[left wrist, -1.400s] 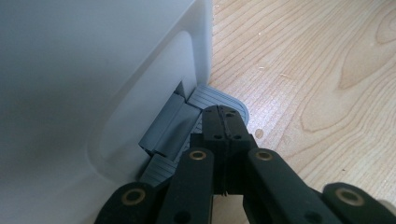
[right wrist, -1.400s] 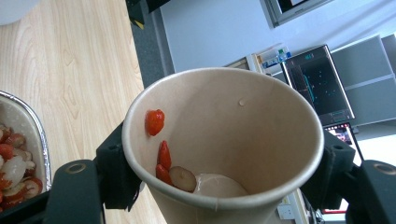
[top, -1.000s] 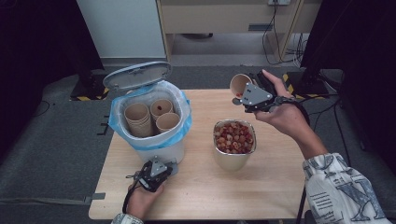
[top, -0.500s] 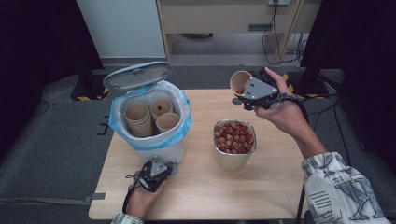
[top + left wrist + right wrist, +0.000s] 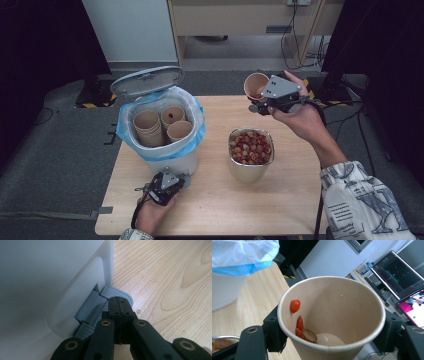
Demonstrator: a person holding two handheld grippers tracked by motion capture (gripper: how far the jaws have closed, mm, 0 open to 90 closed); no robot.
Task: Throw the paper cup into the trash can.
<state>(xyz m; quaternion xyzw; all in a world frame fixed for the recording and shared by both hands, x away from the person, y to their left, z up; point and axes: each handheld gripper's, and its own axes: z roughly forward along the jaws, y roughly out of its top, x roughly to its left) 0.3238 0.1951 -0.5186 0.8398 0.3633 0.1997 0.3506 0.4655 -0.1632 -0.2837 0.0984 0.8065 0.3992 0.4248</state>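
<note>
The cup [image 5: 332, 317], brown paper with a few red bits and a pale piece stuck low inside, sits gripped across its wall by the fingers of the right gripper [image 5: 264, 96], held tilted in the air above the far edge of the tabletop [image 5: 280, 200], beyond the steel bowl [image 5: 251, 150] of red fruit. The left gripper [image 5: 119, 312] has its fingers closed on nothing, tips pressing the grey pedal [image 5: 105, 302] at the foot of the bin [image 5: 160, 135], whose lid [image 5: 146, 81] stands open over more cups in a blue bag. The step looks like carrying the cup over for disposal; next calls for swinging it across above the bin's mouth while the pedal is held down, then letting go. The tabletop is pale wood; around it lie grey floor, dark curtains and a cabinet with cables
</note>
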